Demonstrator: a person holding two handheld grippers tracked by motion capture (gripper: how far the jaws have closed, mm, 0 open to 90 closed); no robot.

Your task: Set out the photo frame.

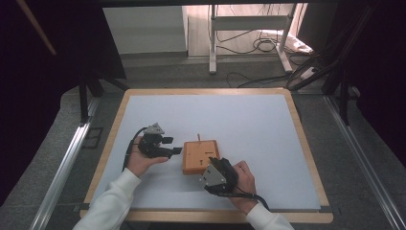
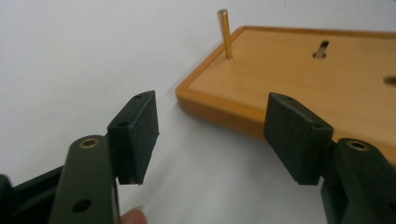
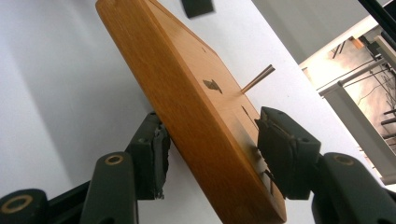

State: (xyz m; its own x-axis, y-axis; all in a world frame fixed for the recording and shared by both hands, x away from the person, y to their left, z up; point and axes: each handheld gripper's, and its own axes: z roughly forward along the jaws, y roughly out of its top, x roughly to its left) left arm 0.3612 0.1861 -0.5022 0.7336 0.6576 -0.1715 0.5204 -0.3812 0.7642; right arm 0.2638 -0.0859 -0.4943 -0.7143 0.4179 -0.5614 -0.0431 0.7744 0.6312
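Observation:
A flat orange-brown wooden board [image 1: 200,155] lies on the white table top [image 1: 249,124], with a thin wooden peg [image 1: 198,138] standing upright at its far left corner. My left gripper [image 1: 172,145] is held just left of the board, open, with nothing between its pads; in the left gripper view the jaws [image 2: 210,100] frame the board's edge [image 2: 219,109] and the peg [image 2: 225,35]. My right gripper [image 1: 209,168] is at the board's near right corner. In the right gripper view its pads [image 3: 212,116] close on the board [image 3: 187,98], one on the side, one on the top face.
The table has a raised wooden rim [image 1: 306,143]. Both hands in white sleeves [image 1: 115,201] come in from the near edge. Beyond the table stand a white metal frame [image 1: 213,48] and loose cables [image 1: 258,45] on the floor. The board has small slots [image 2: 321,49].

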